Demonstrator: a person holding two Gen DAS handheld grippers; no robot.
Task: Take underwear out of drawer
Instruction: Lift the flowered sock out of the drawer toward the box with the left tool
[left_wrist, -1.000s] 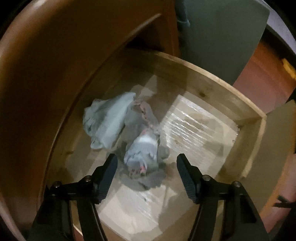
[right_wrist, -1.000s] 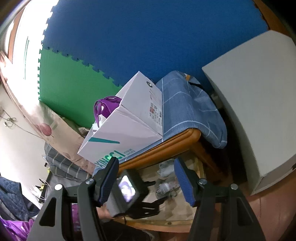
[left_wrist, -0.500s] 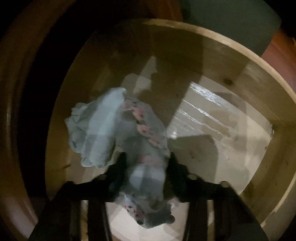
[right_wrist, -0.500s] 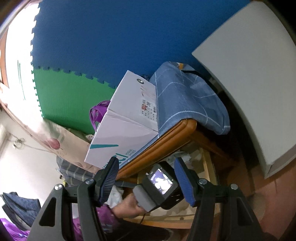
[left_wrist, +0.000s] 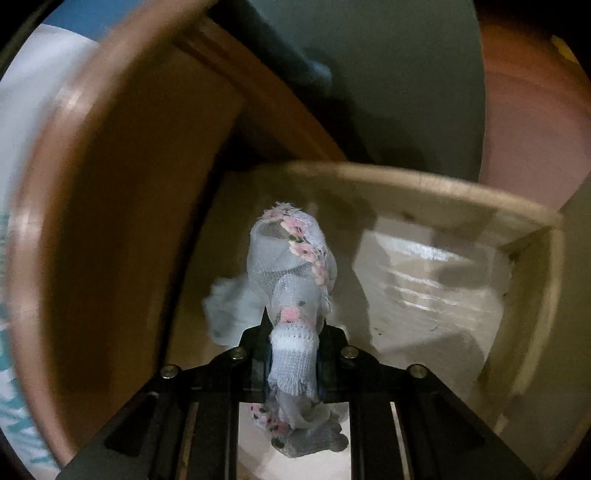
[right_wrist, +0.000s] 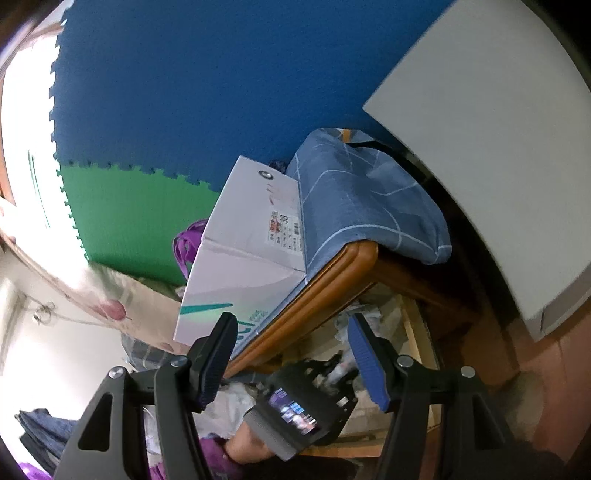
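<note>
Fingers of the left gripper (left_wrist: 293, 354) are clamped on a pale grey mesh underwear (left_wrist: 291, 273) with a trim of pink flowers. The garment stands up out of the grip and a bunched end hangs below it, all of it above the floor of the open wooden drawer (left_wrist: 436, 186). A 2nd pale blue garment (left_wrist: 231, 306) lies on the drawer floor, just left of the held underwear and partly hidden behind it. The drawer floor is lined with shiny white paper.

Seen from the right wrist camera, the right gripper (right_wrist: 291, 360) hangs well above the drawer with its blue-padded fingers (right_wrist: 365, 356) spread wide and nothing between them. Below it, the left gripper shows over the drawer. Above the drawer, a white cardboard box (right_wrist: 243, 254) and a blue checked cushion (right_wrist: 354, 195) rest on an orange-brown wooden top (right_wrist: 325, 280).
</note>
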